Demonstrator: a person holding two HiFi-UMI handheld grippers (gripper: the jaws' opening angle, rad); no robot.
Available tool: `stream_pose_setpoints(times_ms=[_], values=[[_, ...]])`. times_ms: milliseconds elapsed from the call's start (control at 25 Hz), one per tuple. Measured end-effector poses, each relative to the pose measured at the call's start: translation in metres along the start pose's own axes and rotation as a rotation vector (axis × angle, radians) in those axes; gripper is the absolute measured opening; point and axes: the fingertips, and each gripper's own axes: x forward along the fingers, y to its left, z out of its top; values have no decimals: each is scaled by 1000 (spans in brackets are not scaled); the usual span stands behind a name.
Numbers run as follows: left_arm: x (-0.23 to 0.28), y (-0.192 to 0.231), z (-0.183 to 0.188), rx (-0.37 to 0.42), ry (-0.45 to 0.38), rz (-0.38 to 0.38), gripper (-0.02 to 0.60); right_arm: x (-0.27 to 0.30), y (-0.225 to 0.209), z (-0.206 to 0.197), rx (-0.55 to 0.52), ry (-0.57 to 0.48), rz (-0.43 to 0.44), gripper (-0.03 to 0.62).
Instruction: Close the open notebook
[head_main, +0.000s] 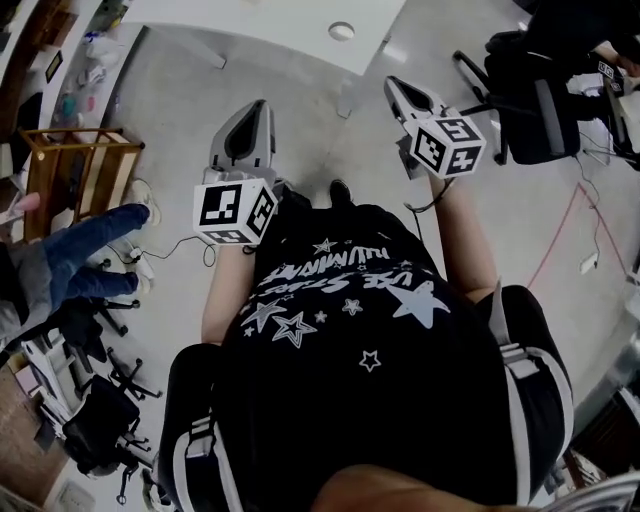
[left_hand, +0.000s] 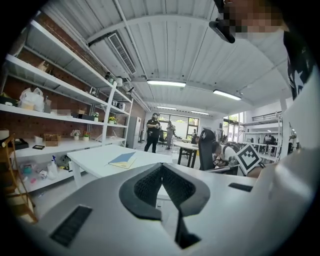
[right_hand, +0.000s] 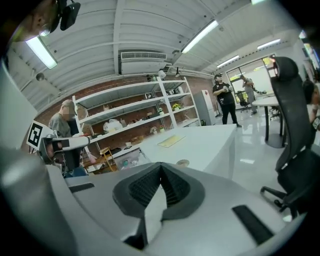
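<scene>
Starred shirt (head_main: 350, 330), lettering unclear — notebook (left_hand: 123, 160) afar

This is a big workshop-style lab or open office. Tall white shelves (left_hand: 65, 82) of boxes and bottles line a brick wall (right_hand: 125, 82). White benches (right_hand: 200, 145) and office chairs (right_hand: 295, 130) stand on a glossy floor (right_hand: 260, 150) under an arched, ribbed ceiling (left_hand: 170, 40) with strip lights (left_hand: 166, 83).

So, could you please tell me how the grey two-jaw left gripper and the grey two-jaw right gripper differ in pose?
In the head view the left gripper points straight up the picture, while the right gripper slants up-left. The right gripper is held farther forward, nearer the white table. Both are shut and empty.
</scene>
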Motion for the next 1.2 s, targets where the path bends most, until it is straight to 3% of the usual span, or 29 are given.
stream_pose_setpoints(times_ms=[520, 960, 1200], values=[[-95, -18, -12, -14, -23, -12, 12, -44, 93, -15, -85, -48, 56, 9], [-223, -18, -34, -20, -21, -30, 12, -101, 217, -58, -164, -72, 75, 9], [-263, -27, -44, -14, -20, -56, 12, -130, 255, -81, -177, -74, 84, 9]])
